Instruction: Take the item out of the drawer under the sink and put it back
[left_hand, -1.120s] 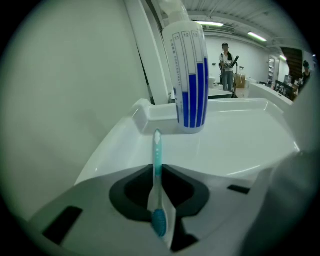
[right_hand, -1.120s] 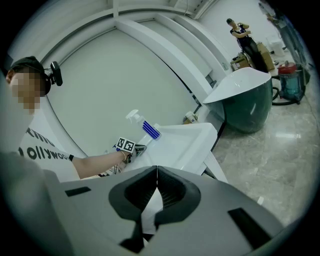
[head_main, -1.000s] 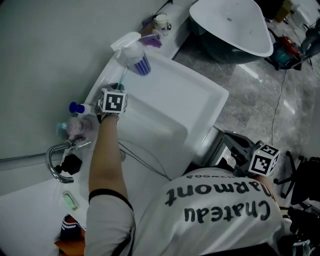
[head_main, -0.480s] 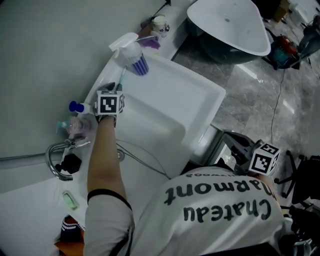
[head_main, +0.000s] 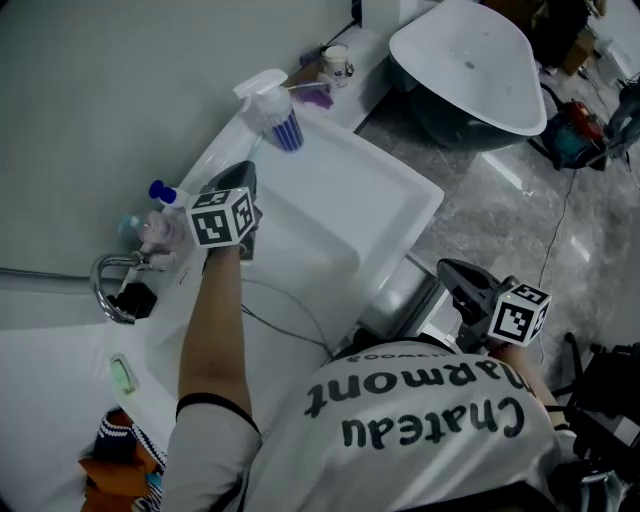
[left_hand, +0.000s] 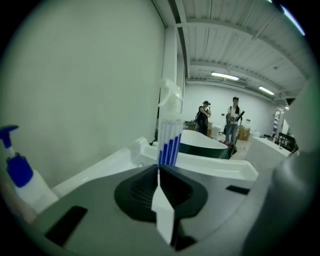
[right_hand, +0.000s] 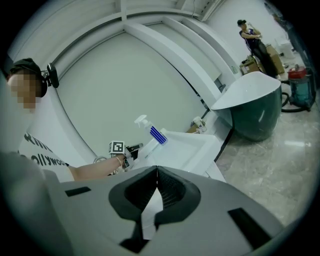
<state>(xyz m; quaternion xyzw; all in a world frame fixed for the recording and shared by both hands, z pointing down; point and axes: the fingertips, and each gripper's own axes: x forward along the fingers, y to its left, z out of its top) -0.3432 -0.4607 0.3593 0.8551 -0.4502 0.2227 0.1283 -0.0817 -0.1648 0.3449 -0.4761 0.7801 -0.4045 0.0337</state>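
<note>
A white spray bottle with blue stripes stands on the back rim of the white sink. It also shows in the left gripper view as the spray bottle and in the right gripper view as the spray bottle. My left gripper hovers over the rim, pointing at the bottle from a short way off. Its jaws are closing, the tips meet, and nothing is between them. My right gripper is shut and empty, low beside the cabinet front under the basin. The drawer's inside is hidden.
A chrome faucet and a blue-pump bottle stand left of the left gripper. A small cup sits beyond the spray bottle. A freestanding bathtub stands on the marble floor to the right. Two people stand far off.
The left gripper has tilted so its dark body shows, still short of the spray bottle. The head view has shifted slightly. The right gripper stays by the cabinet.
</note>
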